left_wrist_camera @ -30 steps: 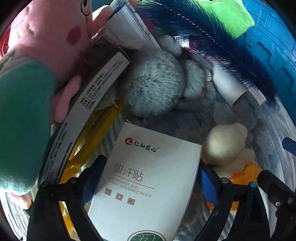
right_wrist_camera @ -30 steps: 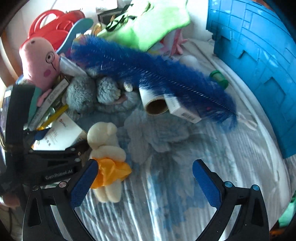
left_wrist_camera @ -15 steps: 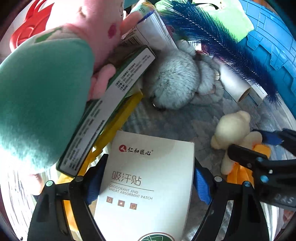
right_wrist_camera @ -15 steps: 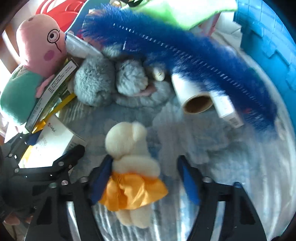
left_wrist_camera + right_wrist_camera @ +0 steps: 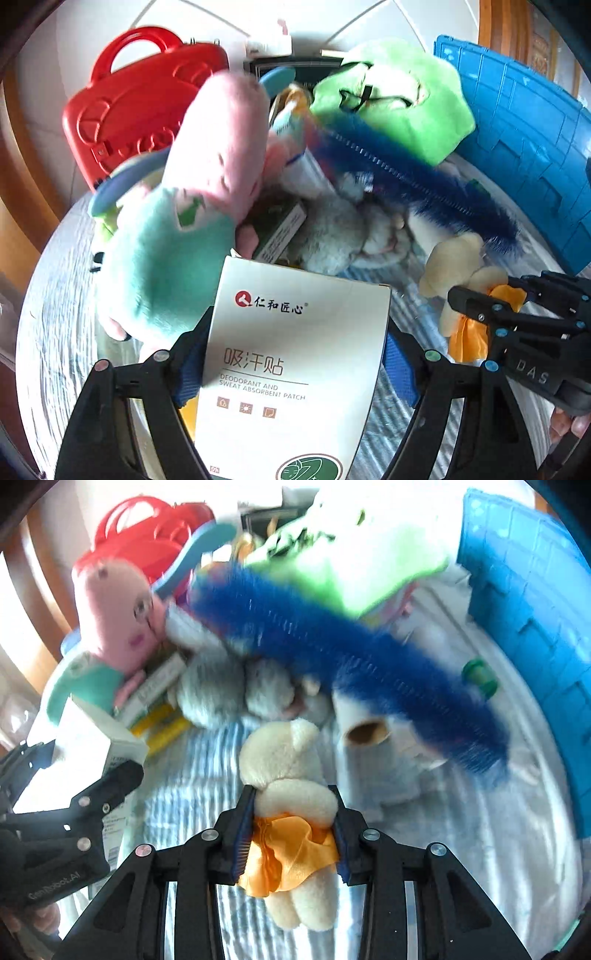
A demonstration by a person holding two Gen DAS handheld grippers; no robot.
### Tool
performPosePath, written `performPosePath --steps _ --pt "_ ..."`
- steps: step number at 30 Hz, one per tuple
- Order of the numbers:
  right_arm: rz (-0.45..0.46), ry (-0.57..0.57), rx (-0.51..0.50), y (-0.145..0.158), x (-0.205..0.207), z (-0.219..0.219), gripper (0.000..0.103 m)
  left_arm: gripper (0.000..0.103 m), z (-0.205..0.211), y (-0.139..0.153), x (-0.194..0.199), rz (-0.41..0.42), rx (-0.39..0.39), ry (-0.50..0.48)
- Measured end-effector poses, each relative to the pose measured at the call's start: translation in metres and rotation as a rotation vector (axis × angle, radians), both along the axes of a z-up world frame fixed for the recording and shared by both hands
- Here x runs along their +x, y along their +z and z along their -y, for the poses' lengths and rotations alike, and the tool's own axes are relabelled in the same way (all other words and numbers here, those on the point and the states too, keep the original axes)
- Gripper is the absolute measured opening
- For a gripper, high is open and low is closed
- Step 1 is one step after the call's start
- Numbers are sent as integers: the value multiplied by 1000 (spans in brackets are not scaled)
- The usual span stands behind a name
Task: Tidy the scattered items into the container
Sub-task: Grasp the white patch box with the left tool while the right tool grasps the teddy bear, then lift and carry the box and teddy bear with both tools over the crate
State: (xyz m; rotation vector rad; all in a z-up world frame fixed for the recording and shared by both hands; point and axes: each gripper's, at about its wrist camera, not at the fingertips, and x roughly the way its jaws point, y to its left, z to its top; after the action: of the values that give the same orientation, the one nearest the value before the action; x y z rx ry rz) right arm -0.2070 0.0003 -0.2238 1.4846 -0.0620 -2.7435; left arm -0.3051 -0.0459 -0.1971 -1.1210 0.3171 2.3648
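Over on the left, the left gripper (image 5: 295,373) has its fingers clamped on either side of a white patch box (image 5: 295,354), held just in front of the pink pig plush (image 5: 207,177). To the right, the right gripper (image 5: 295,834) is squeezed onto a cream teddy bear (image 5: 288,768) in an orange skirt, above the striped cloth (image 5: 461,849). Farther right stands the blue container (image 5: 535,602).

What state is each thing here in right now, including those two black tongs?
Left tongs: shut on the white cardboard patch box.
Right tongs: shut on the cream plush bear in an orange skirt.
Pink plush pig in a teal dress: lying in the pile.
Long blue fuzzy duster: draped across the pile.
Blue plastic crate: standing at the right.
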Motion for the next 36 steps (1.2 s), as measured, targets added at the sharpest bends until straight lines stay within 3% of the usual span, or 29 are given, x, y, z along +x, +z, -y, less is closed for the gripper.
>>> performPosePath --steps 13,26,36 --pt "-251 21 57 124 31 -50 36 80 -30 118 40 -165 104 40" --pt "-465 156 99 232 75 -160 36 80 -121 206 117 -331 184 201" --pt "-557 74 82 288 99 -229 36 80 -180 259 150 -426 190 119"
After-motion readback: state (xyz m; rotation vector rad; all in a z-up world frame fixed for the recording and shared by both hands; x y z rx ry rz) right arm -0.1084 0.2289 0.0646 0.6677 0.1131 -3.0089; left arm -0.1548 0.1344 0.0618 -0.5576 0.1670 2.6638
